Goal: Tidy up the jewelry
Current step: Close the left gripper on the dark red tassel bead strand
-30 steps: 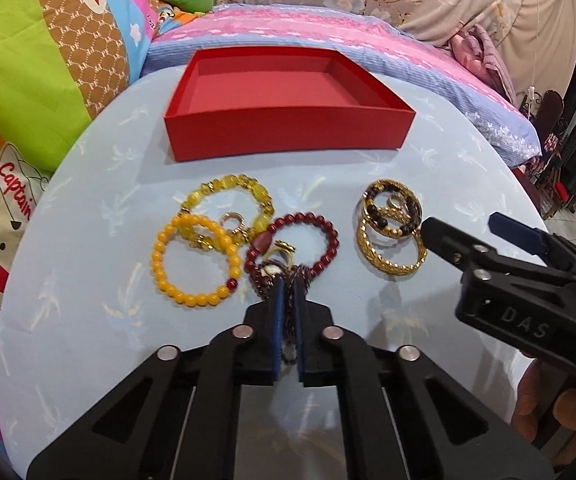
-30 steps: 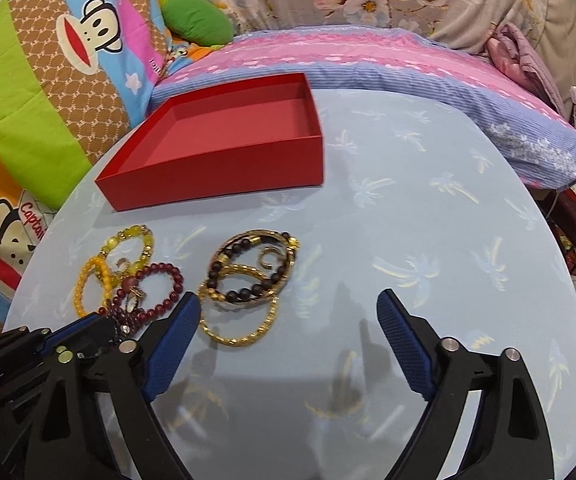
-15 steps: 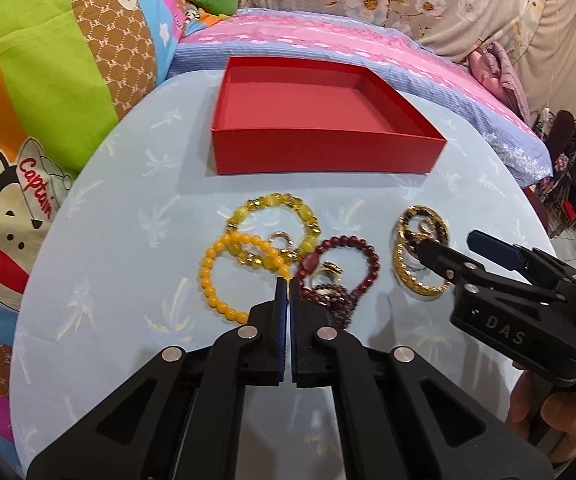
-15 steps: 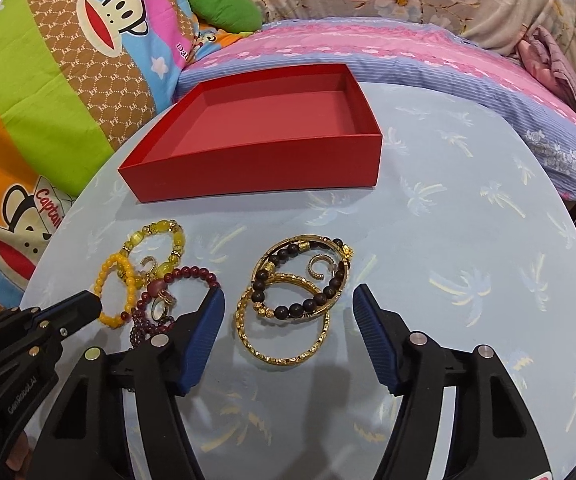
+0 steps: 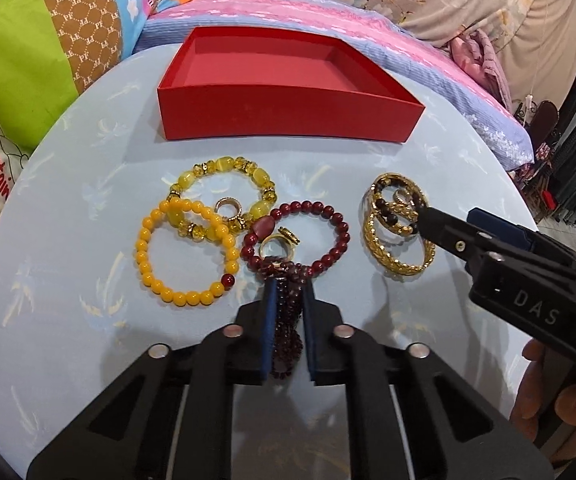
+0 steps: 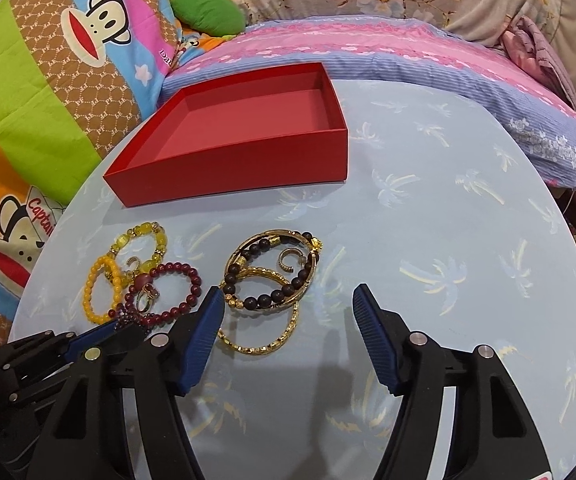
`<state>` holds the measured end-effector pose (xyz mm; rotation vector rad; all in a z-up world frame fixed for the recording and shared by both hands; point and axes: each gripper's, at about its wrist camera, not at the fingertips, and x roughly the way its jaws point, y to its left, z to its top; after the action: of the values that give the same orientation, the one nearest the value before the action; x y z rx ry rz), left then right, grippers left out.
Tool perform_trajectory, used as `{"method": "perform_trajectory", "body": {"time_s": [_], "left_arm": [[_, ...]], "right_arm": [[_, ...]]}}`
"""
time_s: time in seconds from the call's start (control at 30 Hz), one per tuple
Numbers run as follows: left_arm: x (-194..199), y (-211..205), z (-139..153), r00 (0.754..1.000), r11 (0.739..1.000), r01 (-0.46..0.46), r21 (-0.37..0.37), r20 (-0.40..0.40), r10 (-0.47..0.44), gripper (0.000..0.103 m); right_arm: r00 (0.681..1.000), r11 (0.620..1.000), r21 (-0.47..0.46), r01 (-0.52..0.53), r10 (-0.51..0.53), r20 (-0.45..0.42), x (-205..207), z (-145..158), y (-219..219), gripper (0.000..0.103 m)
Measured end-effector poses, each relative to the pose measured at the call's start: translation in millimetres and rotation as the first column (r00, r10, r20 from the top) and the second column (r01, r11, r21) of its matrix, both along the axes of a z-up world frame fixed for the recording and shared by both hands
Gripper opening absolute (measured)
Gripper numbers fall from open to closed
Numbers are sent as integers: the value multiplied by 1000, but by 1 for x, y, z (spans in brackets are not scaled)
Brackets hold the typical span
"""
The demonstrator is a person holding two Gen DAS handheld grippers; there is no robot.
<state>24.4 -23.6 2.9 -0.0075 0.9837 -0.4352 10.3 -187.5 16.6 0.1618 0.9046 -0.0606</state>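
Observation:
Several bracelets lie on the pale blue table [image 5: 68,200] in front of an empty red box [image 5: 288,112]. My left gripper [image 5: 288,286] hovers over a dark garnet bead bracelet [image 5: 286,308]. Its jaws are opening a crack and the beads show in the narrow gap. Just beyond lie a red bead bracelet [image 5: 339,232], a gold ring [image 5: 280,240] and two yellow bracelets [image 5: 144,256]. My right gripper [image 6: 288,292] stands open around the near side of a stack of gold bangles [image 6: 264,346] and a dark bead bracelet [image 6: 272,300]. Its left pad is at the stack's left edge.
Bright cartoon-print bedding [image 6: 48,80] and a pink and blue striped pillow [image 6: 407,52] border the round table at the back and left. A person's hand [image 5: 547,400] holds the right gripper at the lower right. Bare tablecloth [image 6: 467,220] stretches to the right of the bangles.
The left gripper shifted onto the dark garnet beads and its pads parted slightly. The right gripper's jaws narrowed and came closer around the gold bangle stack.

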Motion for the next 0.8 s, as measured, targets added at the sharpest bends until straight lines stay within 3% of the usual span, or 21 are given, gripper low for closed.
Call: {"method": "perform_trajectory", "body": {"time_s": [0.1,0.6,0.8], "left_arm": [[-4,3,7,1000,1000,5,-5,17,-5,4],[-1,30,30,995,997,-76,-5,60,76,3],[5,26,26,996,997,-79,1,48,79,3]], "right_arm": [[1000,1000,0,-13,13,2,-1,1,3,64],[997,997,-3,-75,75,-5,-1,-2,21,64],[996,996,2,-88,88,-4,7,-2,20,47]]}}
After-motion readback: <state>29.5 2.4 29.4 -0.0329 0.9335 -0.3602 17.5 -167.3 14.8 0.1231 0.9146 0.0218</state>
